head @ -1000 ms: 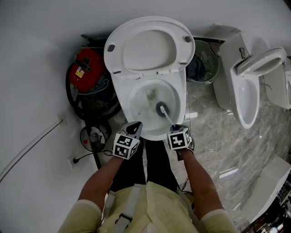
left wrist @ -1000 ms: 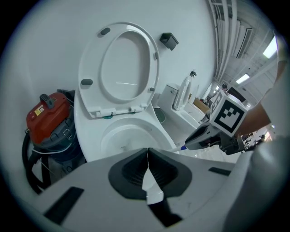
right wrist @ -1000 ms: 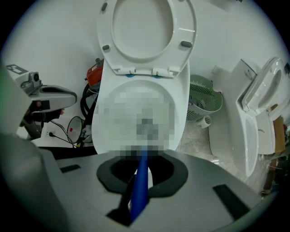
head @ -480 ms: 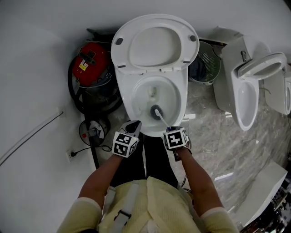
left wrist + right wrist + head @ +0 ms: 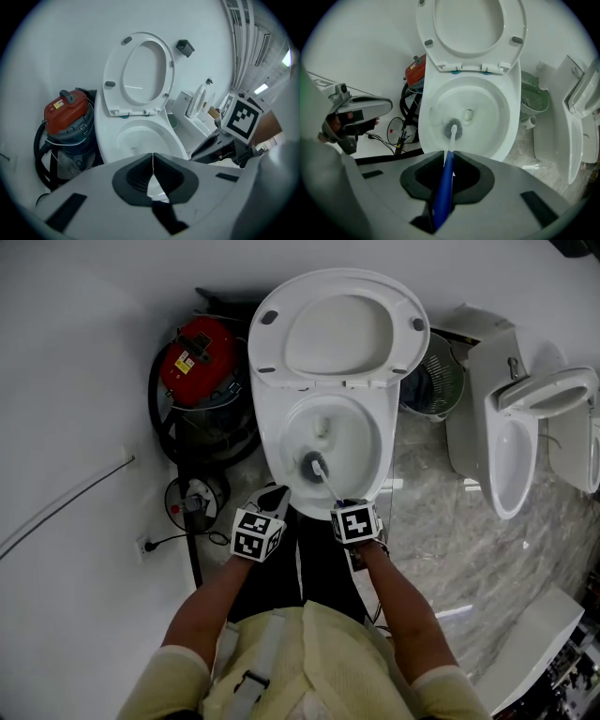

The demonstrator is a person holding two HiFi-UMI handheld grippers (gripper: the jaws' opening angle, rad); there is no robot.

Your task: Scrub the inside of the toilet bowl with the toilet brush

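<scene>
Porcelain, glossy and white, forms the oval toilet bowl (image 5: 270,451) at upper centre of the head view, its rounded seat and lid (image 5: 337,329) tipped up against the plain wall. One toilet brush (image 5: 445,180) is at work. Its smooth blue handle, turning white toward the tip, is pinched between the dark padded jaws of the right gripper (image 5: 450,157). Its round, grey, bristly head sits inside the bowl at the lower left of the basin, just beside the drain; whether the bristles press the porcelain is hard to make out. The left gripper (image 5: 153,161) hangs near the bowl's front rim, its jaws pressed together on nothing. Two toilets show in all: the second toilet (image 5: 511,442) stands at the right on the grey marbled floor (image 5: 450,531). A mesh wastebasket (image 5: 441,381) is partly hidden between the two. One red canister vacuum (image 5: 195,352), ringed by black hose, stands at the upper left.
</scene>
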